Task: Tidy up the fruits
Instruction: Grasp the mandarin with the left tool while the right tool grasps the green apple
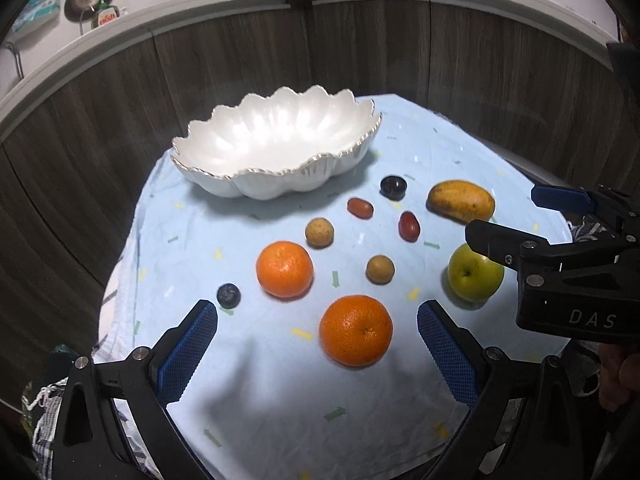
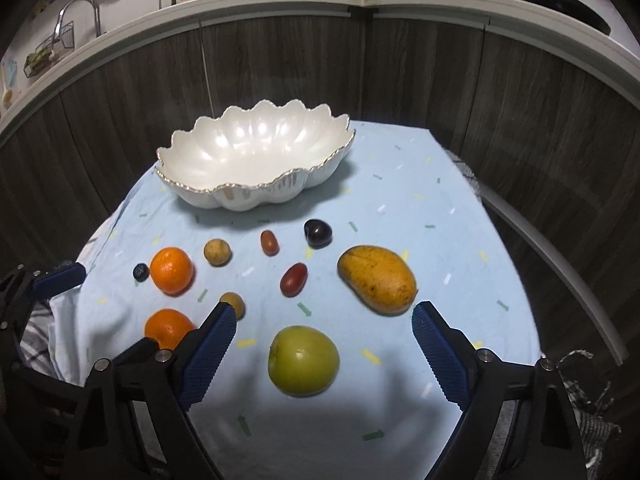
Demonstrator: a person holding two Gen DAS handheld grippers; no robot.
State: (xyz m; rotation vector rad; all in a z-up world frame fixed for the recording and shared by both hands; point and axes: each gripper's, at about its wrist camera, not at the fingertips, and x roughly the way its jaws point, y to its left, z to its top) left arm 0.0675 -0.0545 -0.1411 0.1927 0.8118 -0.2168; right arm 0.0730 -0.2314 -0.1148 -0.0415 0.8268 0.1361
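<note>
Here, a white scalloped ceramic bowl with a gilt rim [image 2: 256, 160] stands empty at the twelve o'clock end of a pale blue cloth scattered with small arrow marks [image 2: 400, 208], and every fruit lies on the cloth outside it.

In the right wrist view, the right gripper [image 2: 324, 322] has its blue ribbed fingers [image 2: 208, 350] spread wide, gripping nothing; a round green apple [image 2: 303, 360] sits on the cloth between them, clear of both pads. At one o'clock from the apple lies a yellow-orange mango with dark speckles [image 2: 377, 279]. At twelve o'clock from the apple is a red oval grape tomato [image 2: 293, 279], with a second, smaller red one [image 2: 269, 242] beyond it and a dark purple plum [image 2: 318, 232] near the bowl. Two small tan round fruits show: one [image 2: 217, 252] at eleven o'clock, the other [image 2: 233, 303] half hidden behind the left finger.

In the left wrist view, the left gripper [image 1: 318, 322] is likewise open wide and empty. A bright orange mandarin [image 1: 355, 330] lies between its fingers, nearer the right one, touching neither. A second orange mandarin [image 1: 284, 269] rests at eleven o'clock from the first, and a small dark blueberry [image 1: 229, 295] sits just beside the tip of the left finger. The right gripper's black frame enters at three o'clock, above the apple.
</note>
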